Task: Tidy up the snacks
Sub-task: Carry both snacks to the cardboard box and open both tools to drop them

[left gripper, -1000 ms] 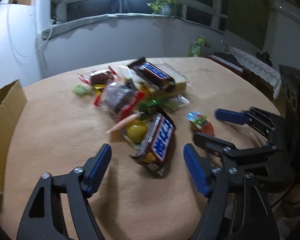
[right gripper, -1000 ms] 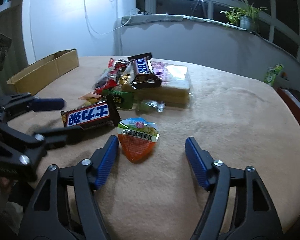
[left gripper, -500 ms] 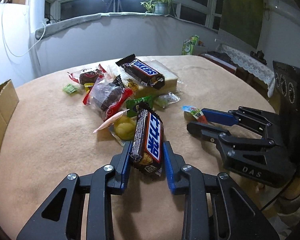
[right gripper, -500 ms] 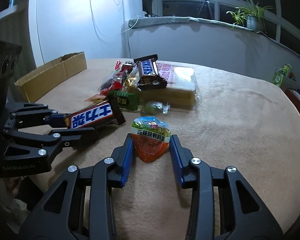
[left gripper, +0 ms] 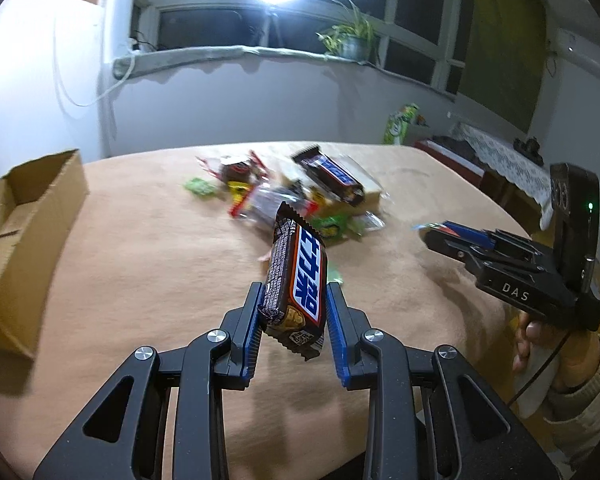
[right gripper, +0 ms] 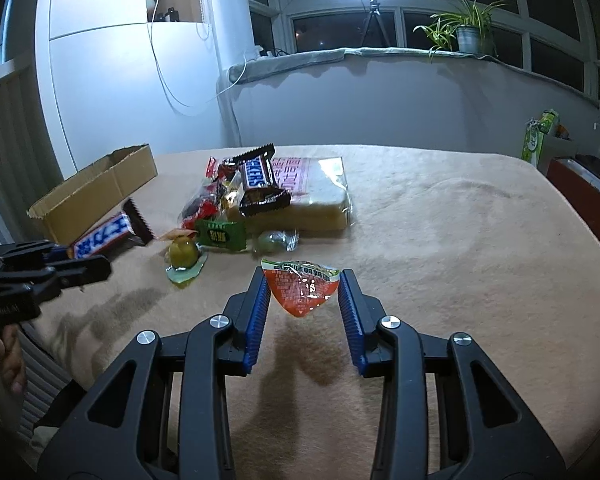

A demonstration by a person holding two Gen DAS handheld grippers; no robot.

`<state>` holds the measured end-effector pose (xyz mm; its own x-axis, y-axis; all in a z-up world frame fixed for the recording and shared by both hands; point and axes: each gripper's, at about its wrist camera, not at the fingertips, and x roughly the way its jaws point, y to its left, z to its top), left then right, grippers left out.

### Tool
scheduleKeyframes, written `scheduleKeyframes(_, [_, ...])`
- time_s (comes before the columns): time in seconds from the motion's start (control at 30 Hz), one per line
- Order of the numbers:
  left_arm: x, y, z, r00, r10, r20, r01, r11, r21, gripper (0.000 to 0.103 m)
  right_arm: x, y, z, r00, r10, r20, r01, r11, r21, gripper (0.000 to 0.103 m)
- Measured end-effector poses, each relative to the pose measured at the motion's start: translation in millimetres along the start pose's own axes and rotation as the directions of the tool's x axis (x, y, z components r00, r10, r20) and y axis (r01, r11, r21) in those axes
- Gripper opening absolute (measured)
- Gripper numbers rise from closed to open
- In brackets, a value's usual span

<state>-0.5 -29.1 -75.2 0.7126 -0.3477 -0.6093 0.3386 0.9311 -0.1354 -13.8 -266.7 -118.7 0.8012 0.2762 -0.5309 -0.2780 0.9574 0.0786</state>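
Both tongs are closed on snacks and clear of the table (right gripper: 460, 220). Left gripper (left gripper: 294, 312) — jaws narrowed, pads pressing the long sides of a dark chocolate bar (left gripper: 298, 276) — holds it near its lower end, so the bar's long axis runs straight out ahead of the fingers. Right gripper (right gripper: 302, 300) pinches an orange jelly cup (right gripper: 302, 290) by its rim, tip hanging down. Relative to the cardboard box (left gripper: 24, 232), the bar hangs to its right and the cup farther right again, past the snack pile (right gripper: 260, 200). The left hand looks nearer the box, so I judge it should probably deliver first — swinging leftward, bar end leading.
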Motion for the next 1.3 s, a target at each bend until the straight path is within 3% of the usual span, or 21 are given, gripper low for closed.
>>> scheduleKeyframes(0.57, [-56,69,9,0.986,0.103,0.132,-0.086,0.988,-0.127,0.028,-15,38,40,0.999,0.003,0.054,0.001,0.998,-0.059,0.036])
scheduleKeyframes(1.0, [-101,161,0,0.95,0.235,0.206,-0.18,0.95,-0.256,0.028,28,157,82,0.99,0.136,0.046,-0.123,0.97,-0.208,0.036])
scheduleKeyframes(1.3, [-105,219,-13,0.937,0.296,0.184,-0.223,0.915,-0.337,0.028,73,259,105,0.956,0.294,0.008,-0.277,0.907,-0.316,0.036])
